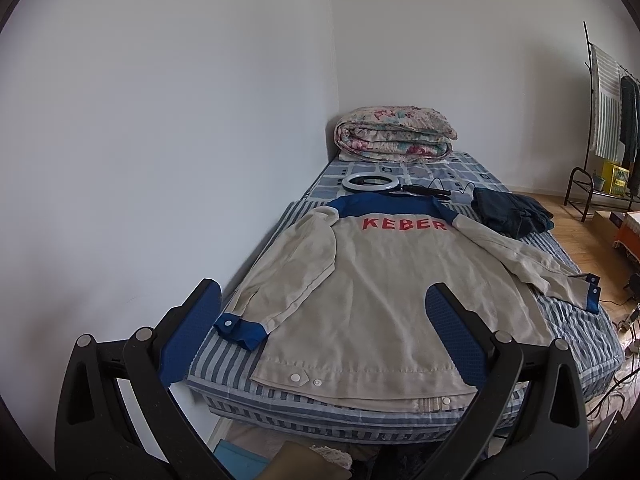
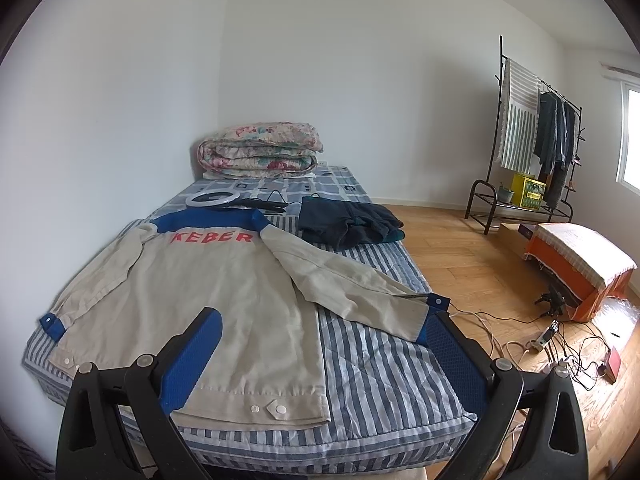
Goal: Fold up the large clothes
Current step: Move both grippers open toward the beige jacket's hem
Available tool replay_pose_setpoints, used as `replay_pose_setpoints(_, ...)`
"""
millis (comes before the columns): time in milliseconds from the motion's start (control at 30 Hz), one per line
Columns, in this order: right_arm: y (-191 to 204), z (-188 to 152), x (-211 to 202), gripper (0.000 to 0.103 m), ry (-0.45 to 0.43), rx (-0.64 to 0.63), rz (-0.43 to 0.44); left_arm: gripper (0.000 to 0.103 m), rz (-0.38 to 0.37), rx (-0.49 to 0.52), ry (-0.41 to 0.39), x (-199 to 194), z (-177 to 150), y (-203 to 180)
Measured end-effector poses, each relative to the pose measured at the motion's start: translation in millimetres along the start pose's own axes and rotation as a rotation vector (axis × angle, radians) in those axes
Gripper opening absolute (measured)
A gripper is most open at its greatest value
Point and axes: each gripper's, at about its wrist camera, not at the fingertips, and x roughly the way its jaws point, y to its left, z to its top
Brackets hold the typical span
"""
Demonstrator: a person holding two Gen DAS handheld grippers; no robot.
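Note:
A large beige jacket (image 1: pixel 380 300) with a blue yoke, blue cuffs and red "KEBER" lettering lies flat, back side up, on the striped bed (image 1: pixel 580 320). Its left sleeve is folded inward over the body; its right sleeve stretches out toward the bed's right edge. My left gripper (image 1: pixel 324 300) hovers open above the jacket's hem, holding nothing. In the right wrist view the same jacket (image 2: pixel 208 288) fills the bed (image 2: pixel 380 360), its right sleeve cuff (image 2: pixel 434 312) near the edge. My right gripper (image 2: pixel 324 320) is open over the hem's right corner, also holding nothing.
A folded floral quilt (image 2: pixel 260 150) sits at the bed's head, with a ring light (image 2: pixel 212 199) and a dark folded garment (image 2: pixel 348 224) behind the jacket. A wall runs along the bed's left. On the right are wooden floor, cables (image 2: pixel 560 356), an orange-covered stool (image 2: pixel 580 264) and a clothes rack (image 2: pixel 536 136).

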Motion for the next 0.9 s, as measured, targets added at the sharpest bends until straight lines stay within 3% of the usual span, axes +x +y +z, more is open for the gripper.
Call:
replay_pose_setpoints(500, 10, 7, 23, 0.102, 0.019, -0.019, 0.032, 0.103, 0.037, 0.001, 0.016, 18, 5, 4)
replay_pose_setpoints(900, 42, 17, 44, 0.101, 0.011, -0.088, 0.072, 0.103, 0.083, -0.006, 0.085, 59, 2, 25)
